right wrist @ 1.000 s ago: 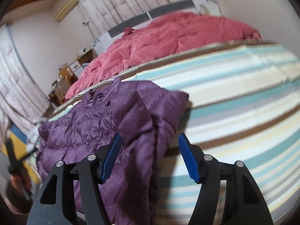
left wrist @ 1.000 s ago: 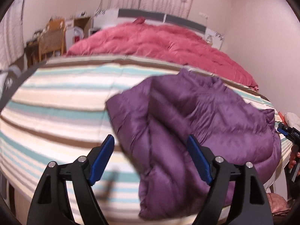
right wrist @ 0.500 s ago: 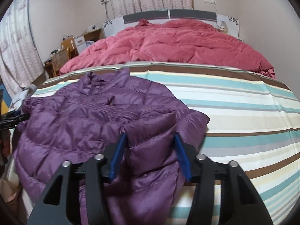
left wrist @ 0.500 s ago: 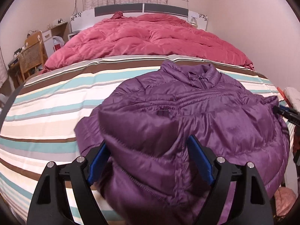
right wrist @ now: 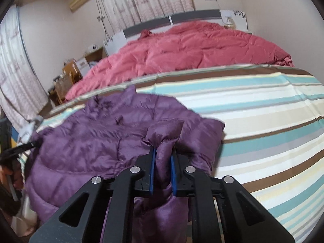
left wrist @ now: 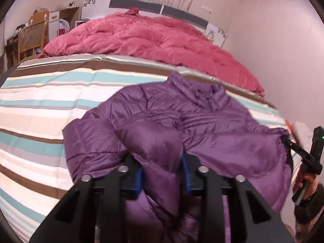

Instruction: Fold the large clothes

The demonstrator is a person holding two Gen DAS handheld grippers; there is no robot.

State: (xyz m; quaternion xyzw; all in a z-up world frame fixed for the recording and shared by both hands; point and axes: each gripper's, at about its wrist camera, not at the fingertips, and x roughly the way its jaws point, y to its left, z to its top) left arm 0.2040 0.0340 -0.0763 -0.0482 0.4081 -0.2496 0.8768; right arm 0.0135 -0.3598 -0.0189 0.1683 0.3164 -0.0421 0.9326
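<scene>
- Both sets of fingers are pinched on the purple puffer jacket (left wrist: 202, 129): my left gripper (left wrist: 162, 174) holds a thick bunch of its near edge, my right gripper (right wrist: 163, 169) a narrower cuff-like fold.
- It lies on the striped bedsheet (left wrist: 40, 109), on my side of the pink duvet (left wrist: 151, 38), hem hanging off the bed edge.
- I judge it light, soft and slippery; grip at stitched seams, not the puffy panels.

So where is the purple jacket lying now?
The purple jacket lies on the striped bedsheet at the foot of the bed, in front of the pink duvet; each wrist view shows its near edge pinched between that gripper's fingers.
</scene>
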